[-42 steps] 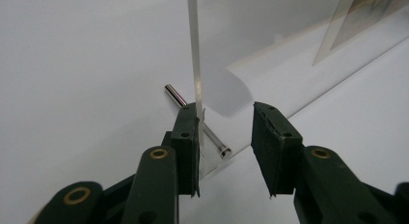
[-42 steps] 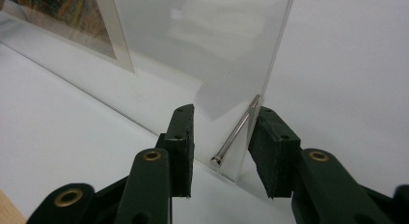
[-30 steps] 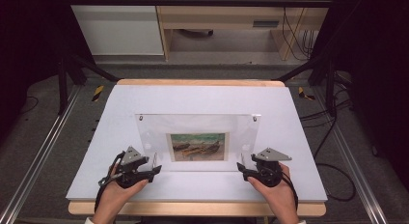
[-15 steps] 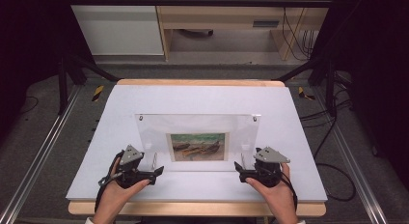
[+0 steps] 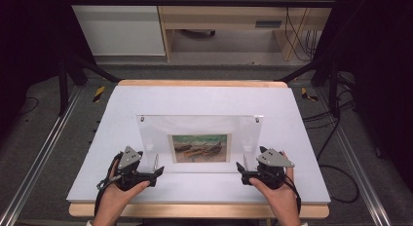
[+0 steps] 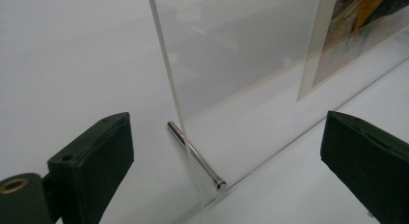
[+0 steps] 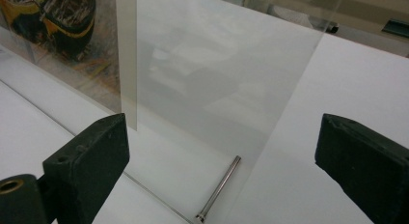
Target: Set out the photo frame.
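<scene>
white table, one frame, two grippers

a white table top with a wooden edge, grey floor around it, metal rails along both sides (cables trail at right), wooden furniture behind.

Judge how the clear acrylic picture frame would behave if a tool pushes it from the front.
The acrylic frame stands upright on thin metal pins, so it probably tips or skids easily. Its flat, straight panel looks stiff, not floppy. The glossy surface likely feels slippery between the open left tool pads.
</scene>
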`<state>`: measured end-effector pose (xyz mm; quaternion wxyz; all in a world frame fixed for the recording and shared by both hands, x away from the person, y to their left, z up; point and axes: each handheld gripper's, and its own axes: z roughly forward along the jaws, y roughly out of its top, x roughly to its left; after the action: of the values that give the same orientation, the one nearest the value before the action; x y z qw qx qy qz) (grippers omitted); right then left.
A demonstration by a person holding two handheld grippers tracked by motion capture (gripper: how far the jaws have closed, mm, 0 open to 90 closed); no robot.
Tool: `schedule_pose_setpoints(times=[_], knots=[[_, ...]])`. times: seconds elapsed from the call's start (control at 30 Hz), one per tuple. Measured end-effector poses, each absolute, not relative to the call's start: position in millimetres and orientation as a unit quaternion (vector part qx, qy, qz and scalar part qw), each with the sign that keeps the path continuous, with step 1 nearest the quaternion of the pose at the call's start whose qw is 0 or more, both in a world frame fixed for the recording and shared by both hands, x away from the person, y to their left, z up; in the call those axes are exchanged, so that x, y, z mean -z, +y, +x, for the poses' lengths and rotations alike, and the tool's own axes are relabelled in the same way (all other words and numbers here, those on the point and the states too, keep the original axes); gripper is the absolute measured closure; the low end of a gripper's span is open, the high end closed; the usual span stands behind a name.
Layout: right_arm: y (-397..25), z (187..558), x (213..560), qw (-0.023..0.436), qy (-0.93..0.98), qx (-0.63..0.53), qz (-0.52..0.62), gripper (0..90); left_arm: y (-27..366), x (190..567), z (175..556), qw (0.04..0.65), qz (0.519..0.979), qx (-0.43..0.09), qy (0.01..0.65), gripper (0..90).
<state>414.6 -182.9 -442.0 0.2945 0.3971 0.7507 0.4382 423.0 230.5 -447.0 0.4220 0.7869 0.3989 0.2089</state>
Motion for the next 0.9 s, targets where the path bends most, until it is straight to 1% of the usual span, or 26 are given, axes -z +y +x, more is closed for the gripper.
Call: schedule_pose_setpoints(times=[0.63,0.9], knots=[[-188,402,434,0.325,0.753,-0.418,0.391,6.1,234,442,409,0.406,0.795,-0.208,0.400,4.8],[-196,392,435,0.322,0.757,-0.407,0.398,6.1,238,442,402,0.399,0.800,-0.206,0.398,5.1]])
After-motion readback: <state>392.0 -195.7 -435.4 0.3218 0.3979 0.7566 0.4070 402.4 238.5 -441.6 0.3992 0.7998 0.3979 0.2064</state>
